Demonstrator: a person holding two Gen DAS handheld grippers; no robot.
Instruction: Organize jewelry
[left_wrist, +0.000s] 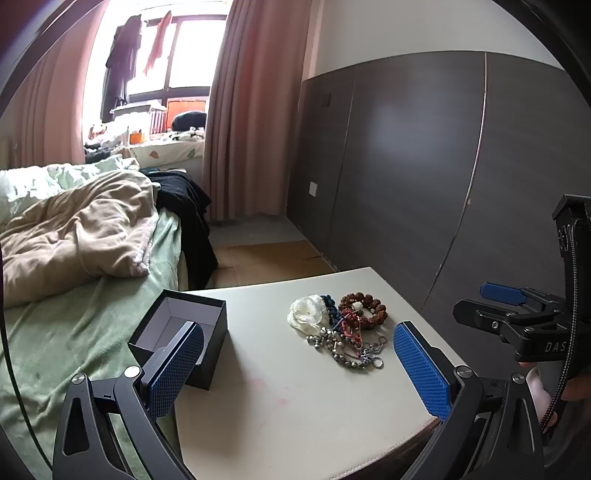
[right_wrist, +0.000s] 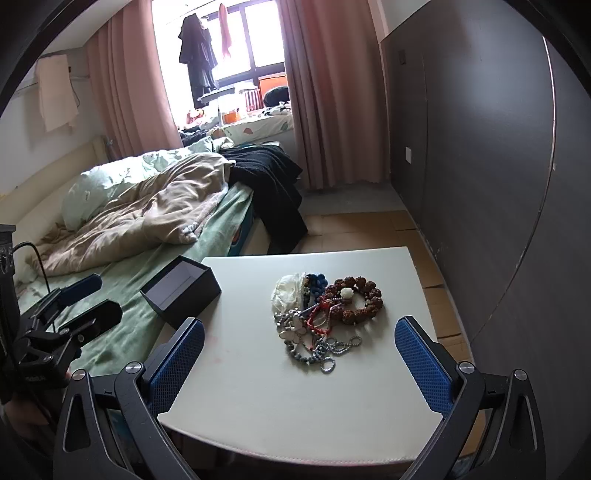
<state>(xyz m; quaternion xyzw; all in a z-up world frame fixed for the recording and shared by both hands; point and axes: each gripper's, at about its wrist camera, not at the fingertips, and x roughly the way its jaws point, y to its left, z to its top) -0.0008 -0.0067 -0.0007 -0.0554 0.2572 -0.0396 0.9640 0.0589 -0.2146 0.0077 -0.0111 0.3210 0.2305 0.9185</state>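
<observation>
A tangled pile of jewelry (left_wrist: 341, 330) (right_wrist: 321, 317) lies on the small white table (left_wrist: 280, 398) (right_wrist: 280, 398): a brown bead bracelet (right_wrist: 356, 299), a white flower piece (left_wrist: 306, 314), blue beads, red cords and silver chains. An open dark box (left_wrist: 181, 332) (right_wrist: 181, 291) with a pale inside stands at the table's left edge. My left gripper (left_wrist: 299, 373) hovers open over the near table, box behind its left finger. My right gripper (right_wrist: 299, 369) is open too, with the pile just beyond its fingertips. Neither holds anything.
A bed (right_wrist: 147, 221) with a green sheet, beige blanket and black clothing runs along the table's left side. A dark panelled wall (right_wrist: 480, 166) stands to the right. Pink curtains (right_wrist: 325, 92) frame a window at the back. Brown floor shows beyond the table.
</observation>
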